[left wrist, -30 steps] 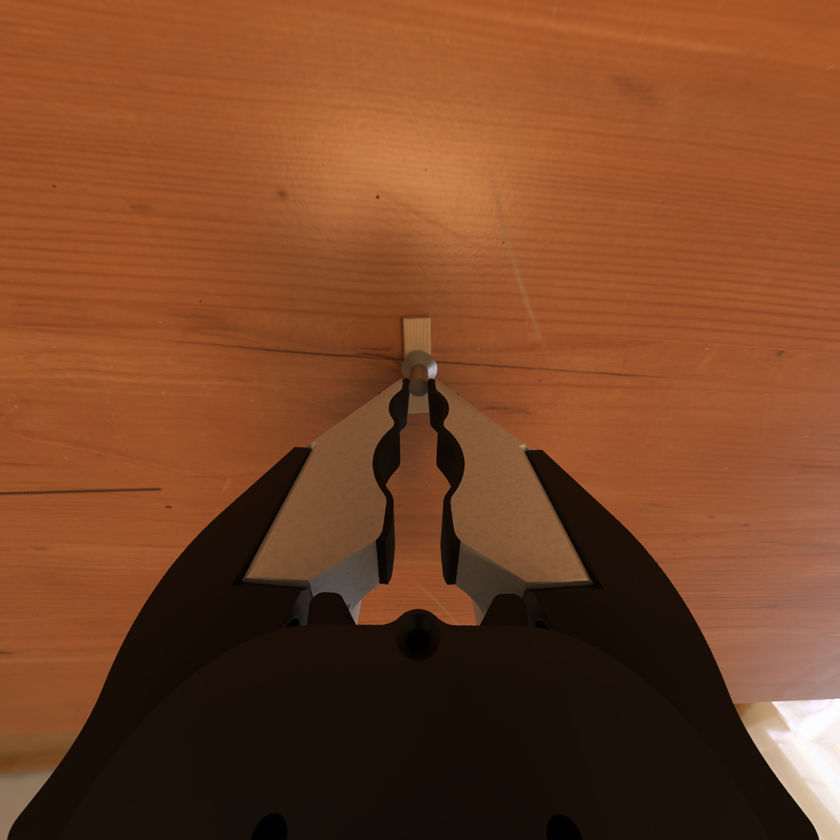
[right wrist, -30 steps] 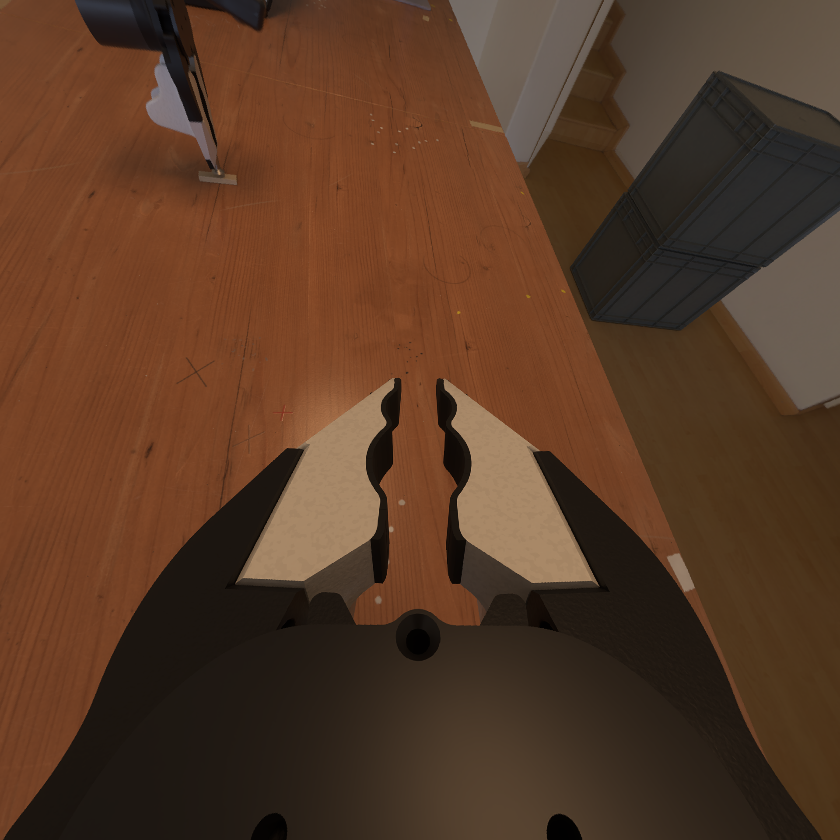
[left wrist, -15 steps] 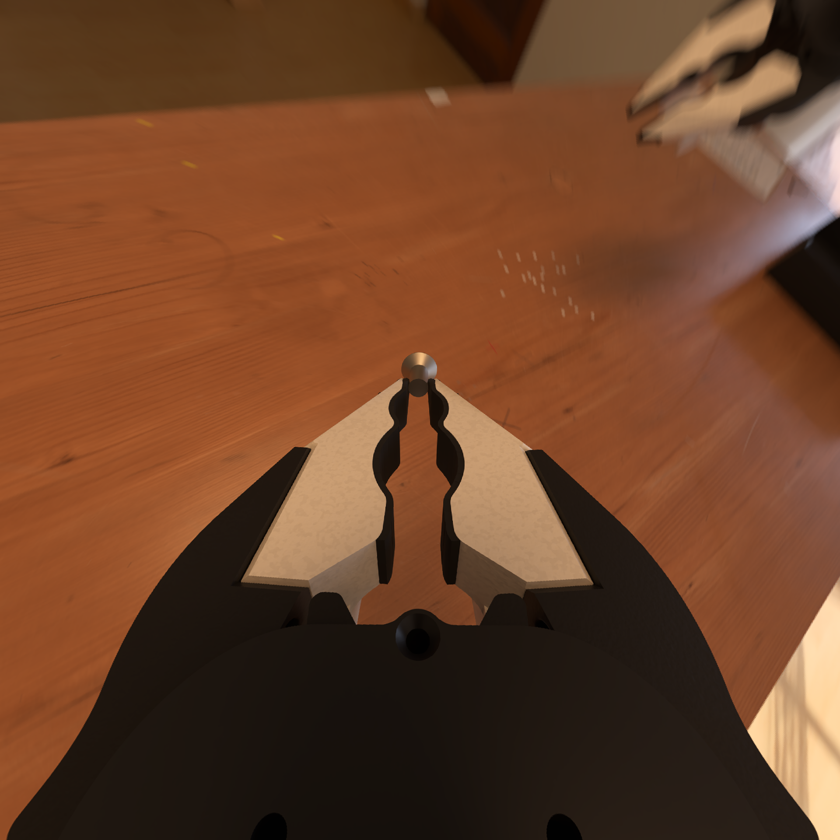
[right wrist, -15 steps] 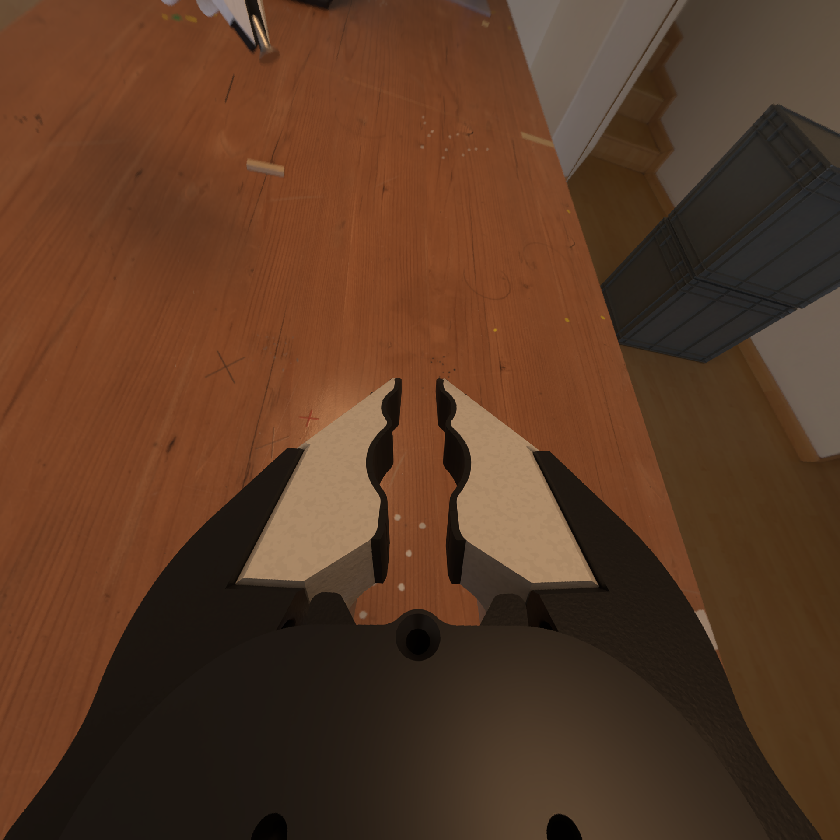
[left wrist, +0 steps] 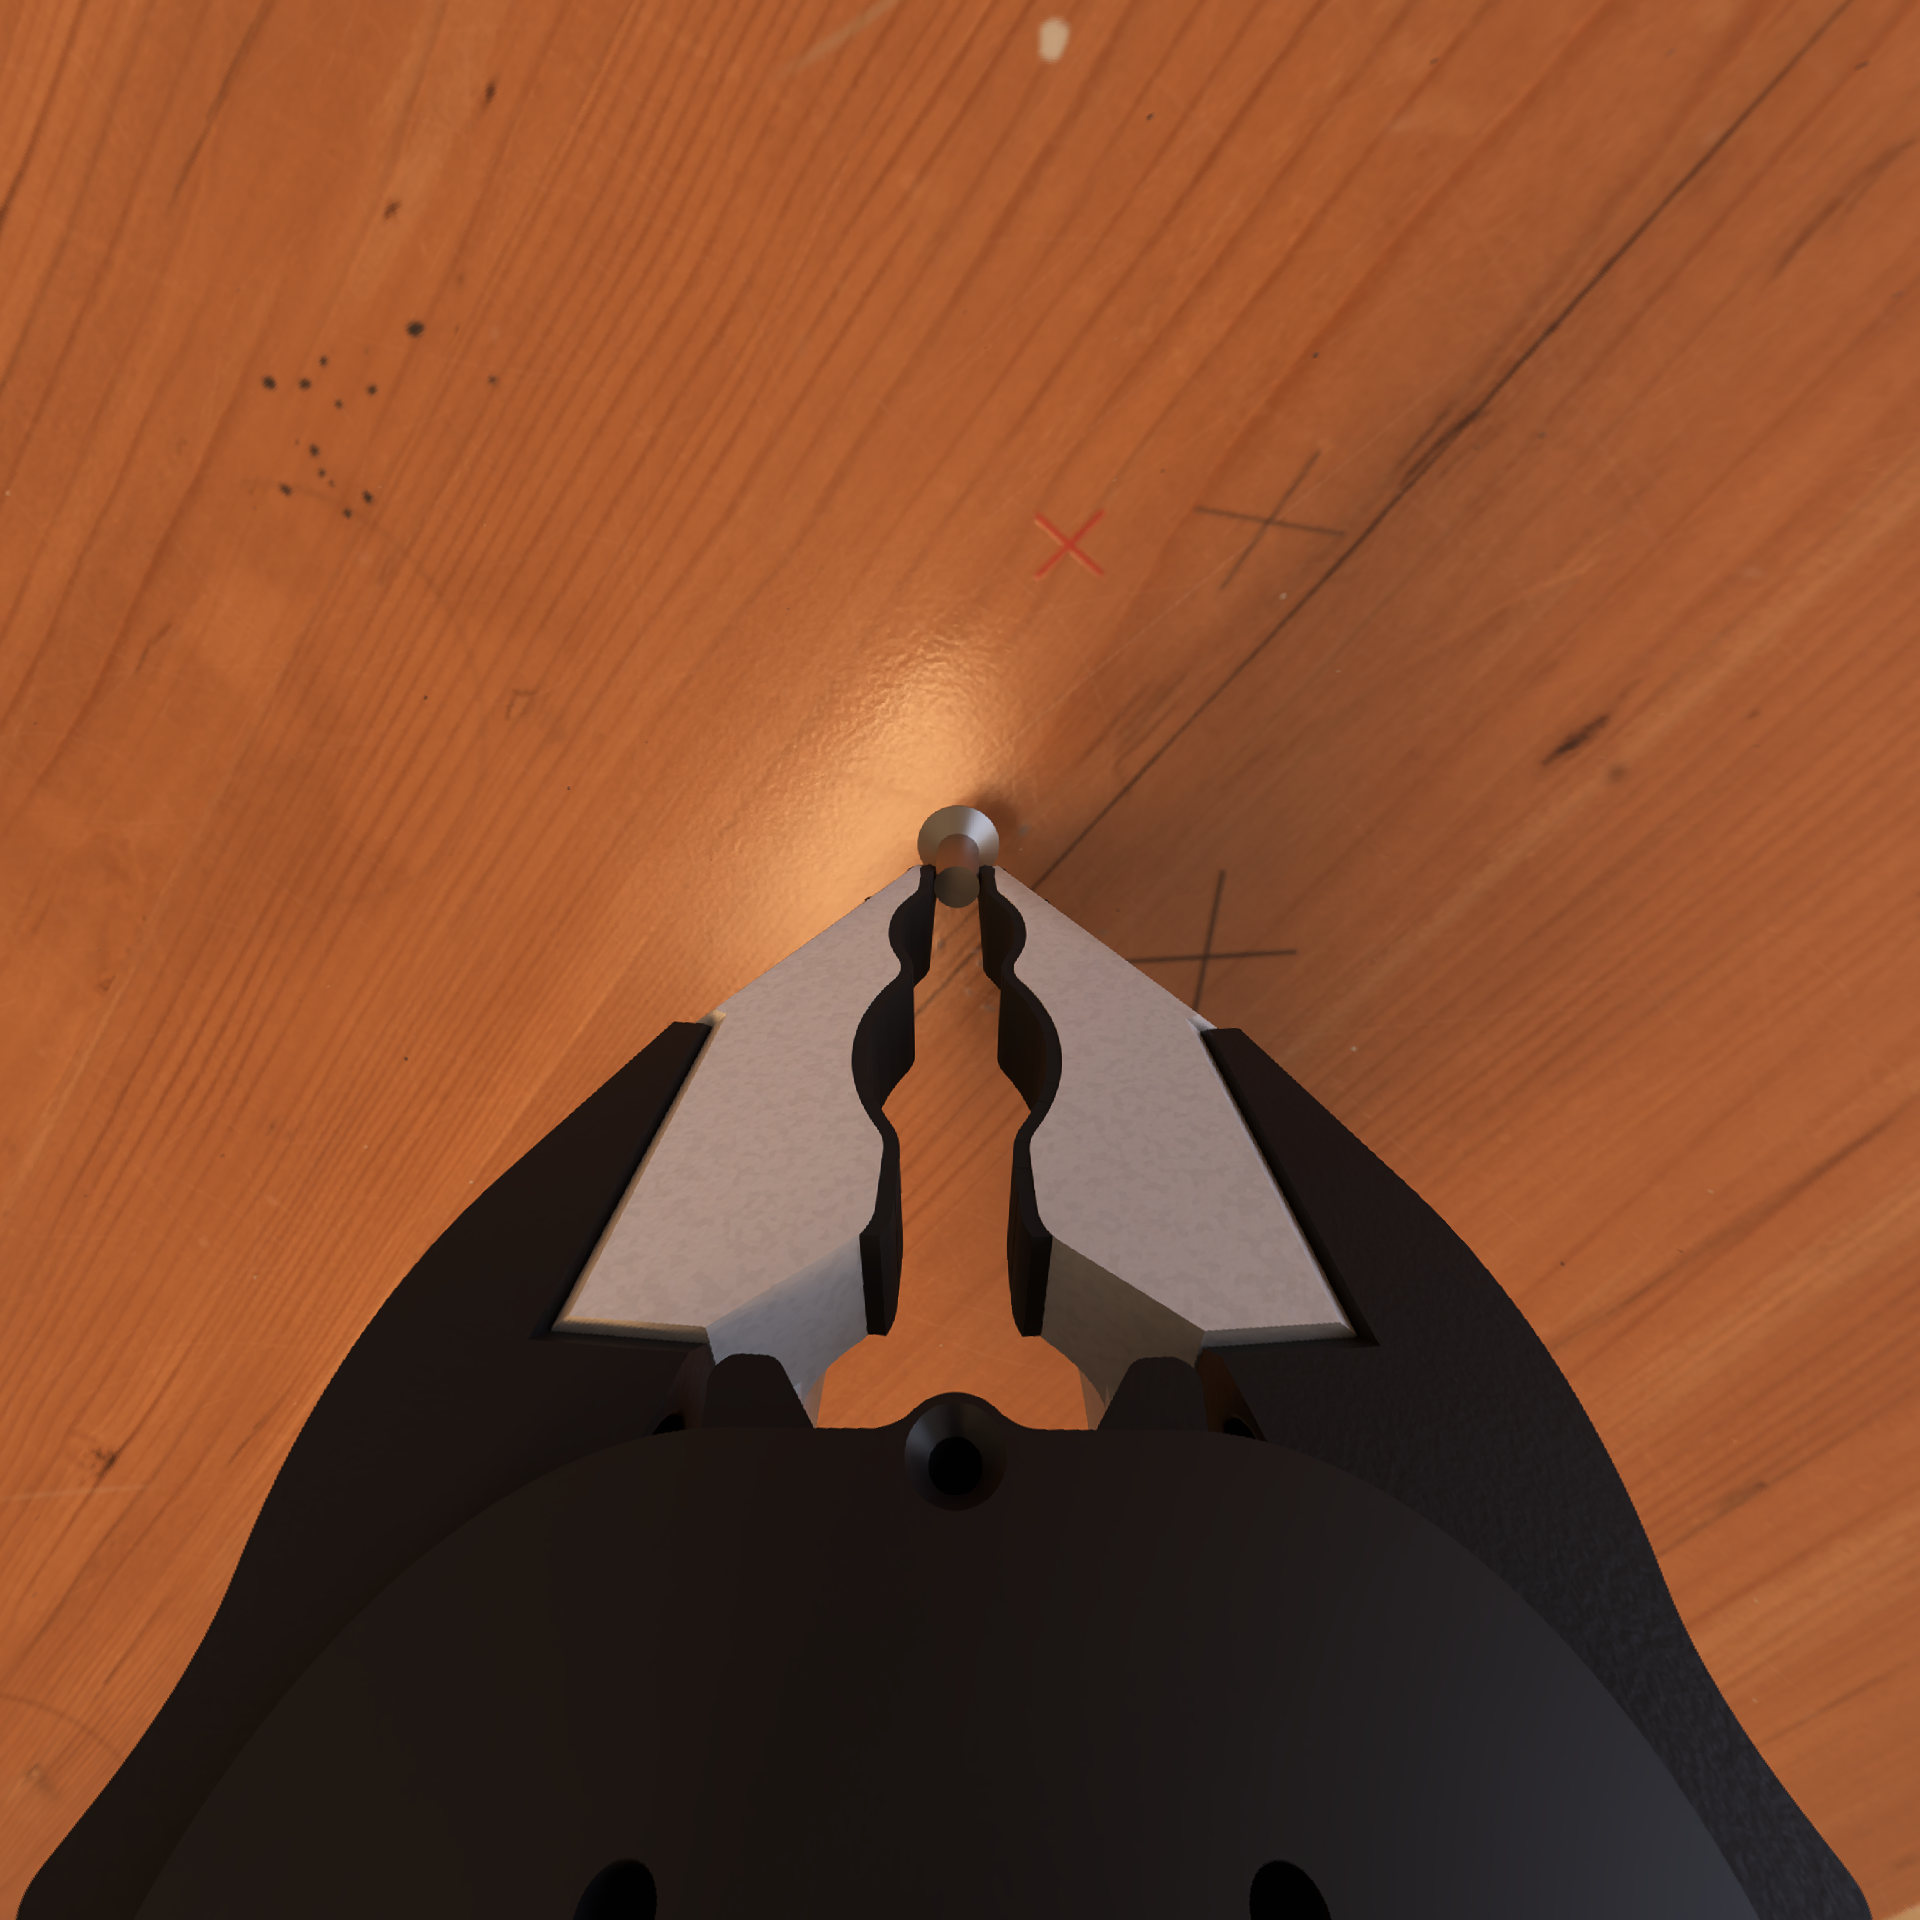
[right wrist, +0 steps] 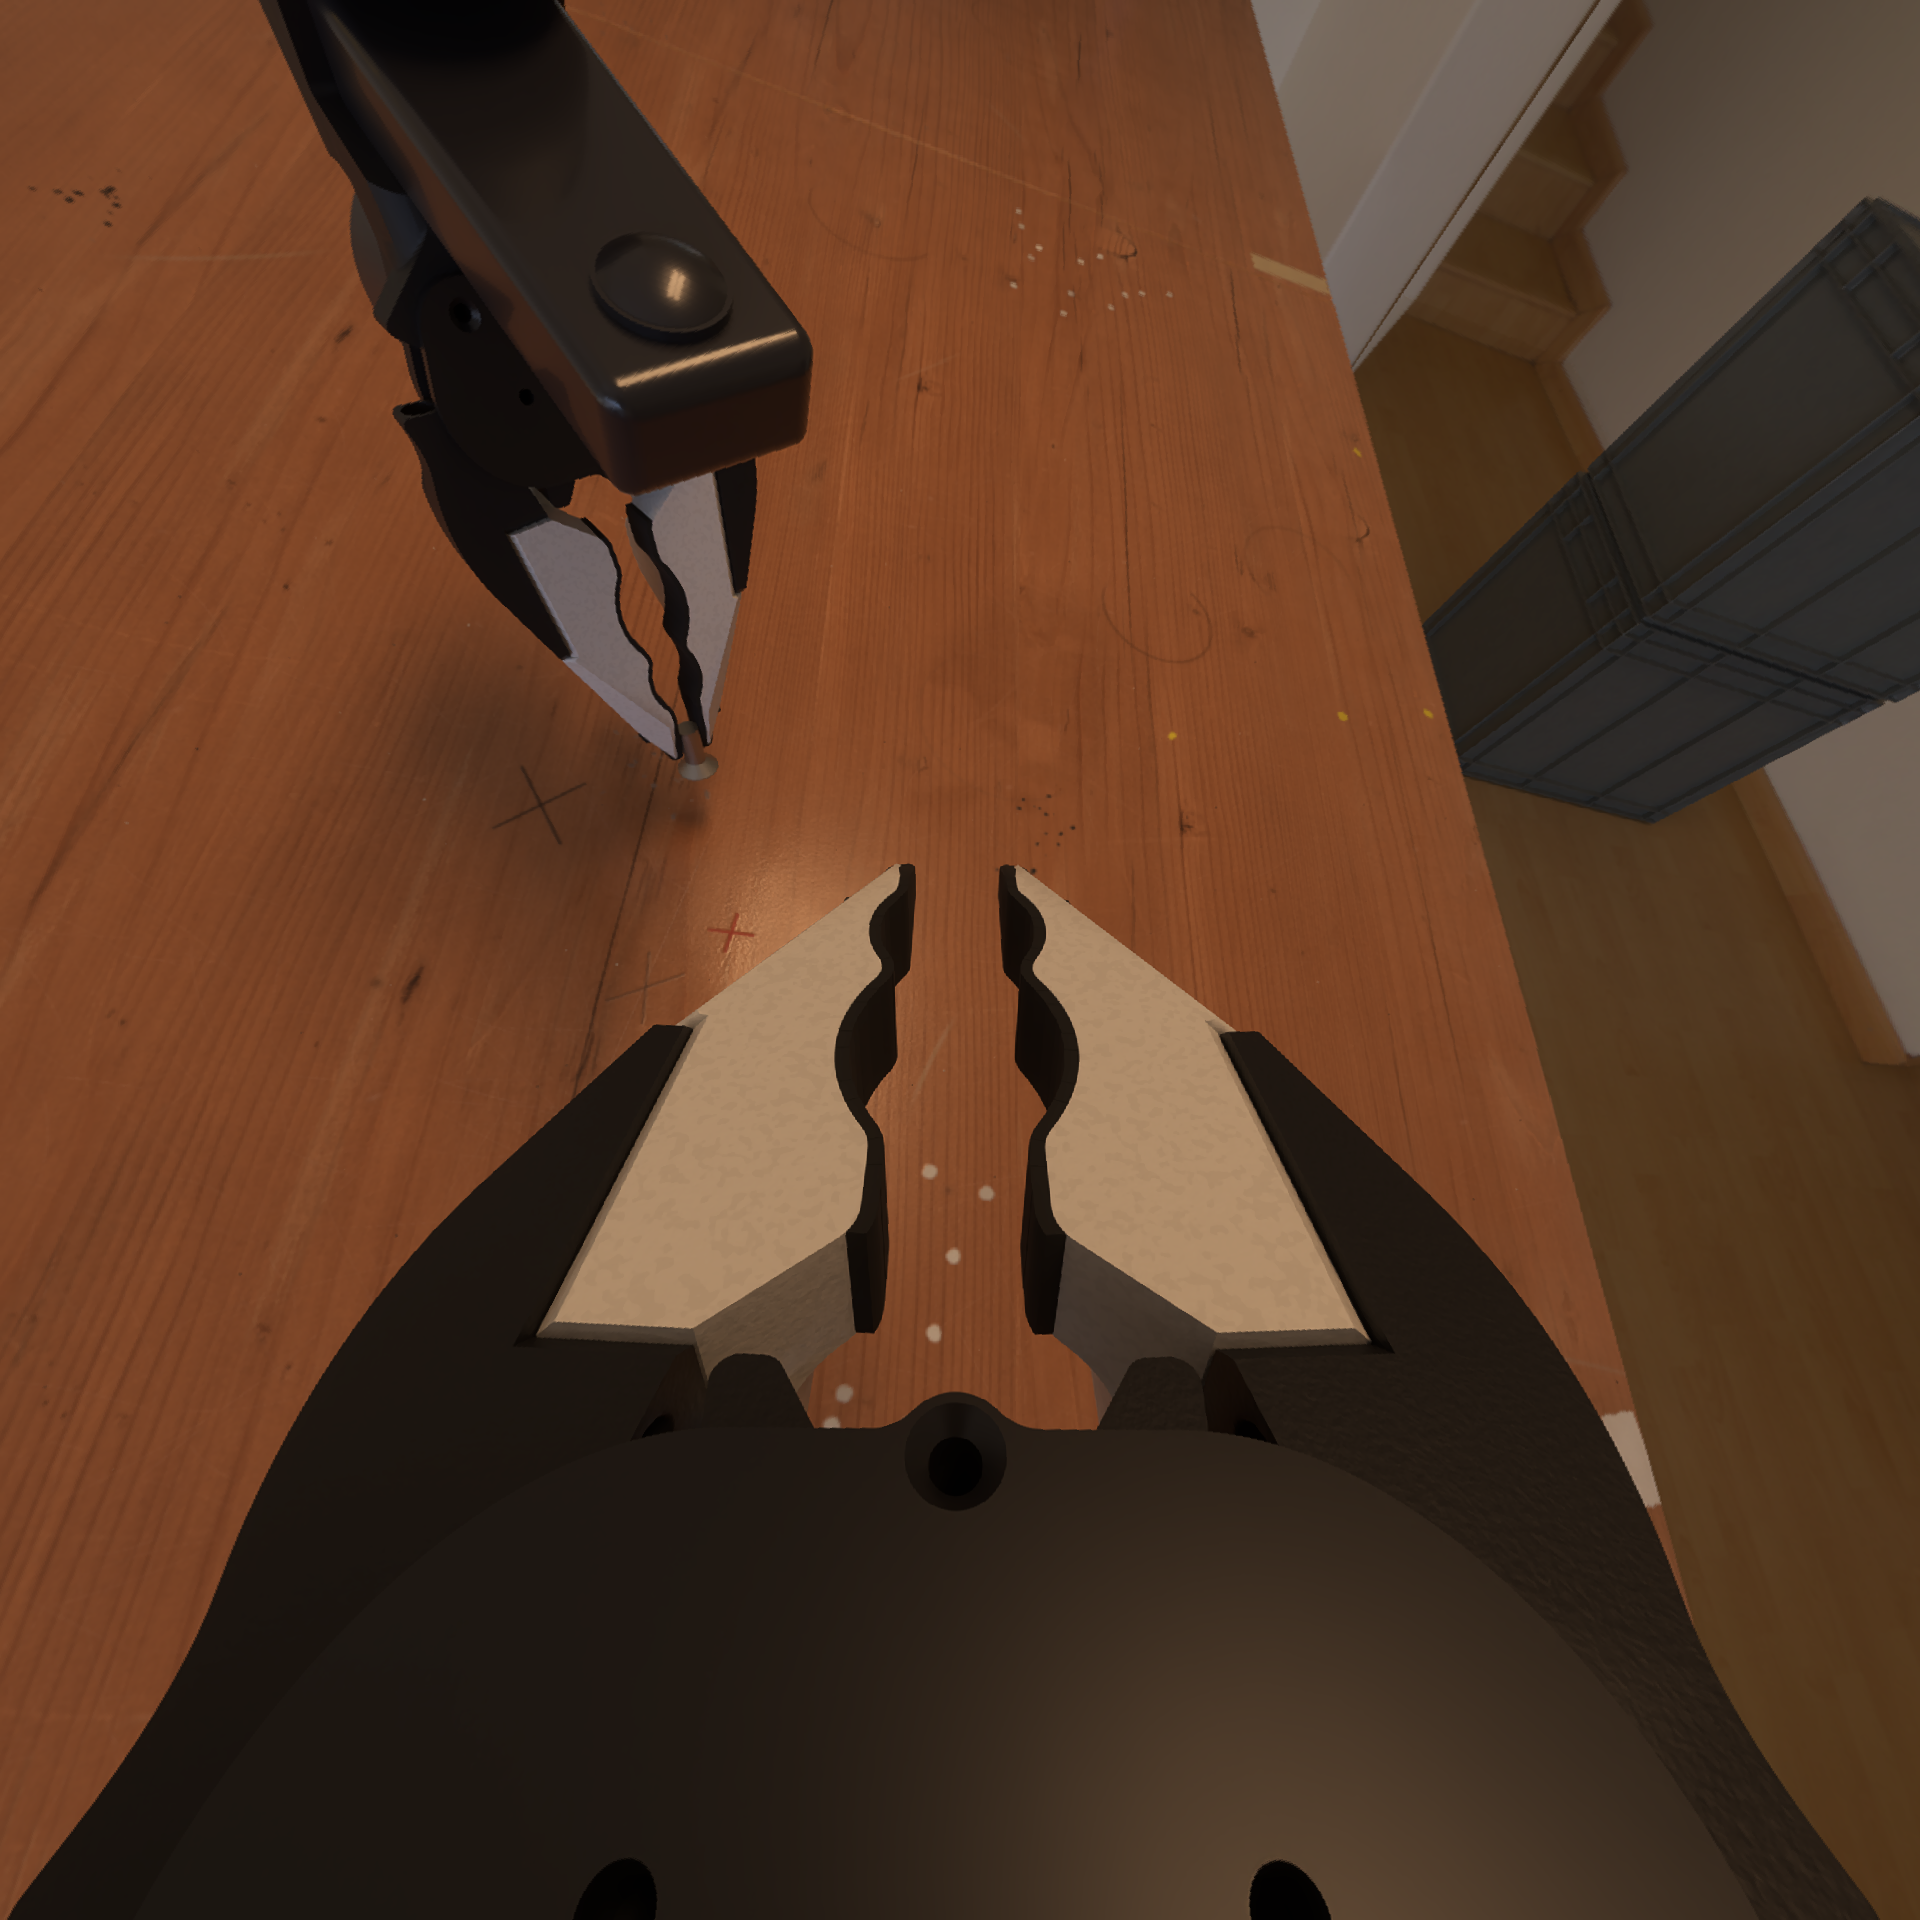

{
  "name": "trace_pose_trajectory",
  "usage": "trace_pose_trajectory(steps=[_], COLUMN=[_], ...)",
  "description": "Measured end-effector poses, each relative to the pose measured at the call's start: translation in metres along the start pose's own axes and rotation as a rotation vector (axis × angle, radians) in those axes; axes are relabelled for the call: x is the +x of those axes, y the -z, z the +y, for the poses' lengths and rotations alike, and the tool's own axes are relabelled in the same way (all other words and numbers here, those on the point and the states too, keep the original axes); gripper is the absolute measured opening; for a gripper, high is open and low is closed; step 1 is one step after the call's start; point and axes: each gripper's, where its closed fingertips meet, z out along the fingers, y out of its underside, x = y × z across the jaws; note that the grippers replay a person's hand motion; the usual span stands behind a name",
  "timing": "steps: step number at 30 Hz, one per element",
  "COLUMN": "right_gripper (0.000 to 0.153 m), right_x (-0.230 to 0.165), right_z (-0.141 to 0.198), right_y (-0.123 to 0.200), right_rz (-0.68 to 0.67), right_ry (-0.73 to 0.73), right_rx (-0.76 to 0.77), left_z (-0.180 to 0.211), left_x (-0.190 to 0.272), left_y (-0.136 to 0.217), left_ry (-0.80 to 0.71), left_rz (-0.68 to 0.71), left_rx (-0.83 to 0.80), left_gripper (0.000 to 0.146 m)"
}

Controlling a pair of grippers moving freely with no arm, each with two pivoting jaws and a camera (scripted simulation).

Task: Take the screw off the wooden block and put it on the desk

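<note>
Metal screw [left wrist: 957,844] is pinched by the left gripper [left wrist: 956,883] fingers, head low over the bench [left wrist: 520,520] at frame centre; release is judged next. Right gripper [right wrist: 956,883] fingers are spread, idle.

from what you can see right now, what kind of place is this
Probably a workshop or hobby room. The long wooden desk is scuffed, with pencilled crosses and paint specks, and stacked grey plastic crates stand on the wood floor beside it. The left gripper holds a screw.
</note>
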Motion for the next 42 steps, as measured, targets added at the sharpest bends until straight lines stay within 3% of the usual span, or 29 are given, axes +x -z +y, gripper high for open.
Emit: trace_pose_trajectory(steps=[14, 23, 26, 30, 35, 39, 42], right_gripper=[0.016, 0.016, 0.016, 0.016, 0.016, 0.016, 0.016], right_x=[-0.004, -0.004, -0.005, -0.008, -0.010, -0.030, -0.043], right_z=[0.011, 0.015, 0.015, 0.014, 0.012, -0.009, -0.027], right_y=[-0.010, -0.013, -0.012, -0.012, -0.012, -0.006, 0.000], right_rz=[-0.016, -0.023, -0.024, -0.028, -0.036, -0.140, -0.173], right_ry=[0.020, 0.022, 0.023, 0.035, 0.036, -0.017, -0.016], right_rx=[-0.067, -0.087, -0.090, -0.093, -0.087, 0.001, 0.067], left_z=[0.014, 0.009, 0.003, 0.002, 0.019, 0.070, 0.126], left_x=[0.007, 0.012, 0.016, 0.004, -0.031, -0.061, -0.073], left_y=[-0.021, -0.020, -0.012, 0.019, 0.102, 0.158, 0.183], left_ry=[-0.008, 0.018, 0.045, 0.051, 0.107, 0.136, 0.229], left_rz=[0.029, 0.072, 0.129, 0.101, -0.058, -0.242, -0.285], left_rx=[-0.122, -0.085, -0.027, 0.037, 0.209, 0.246, 0.251], left_gripper=[0.008, 0.008, 0.034, 0.036, 0.035, 0.039, 0.039])
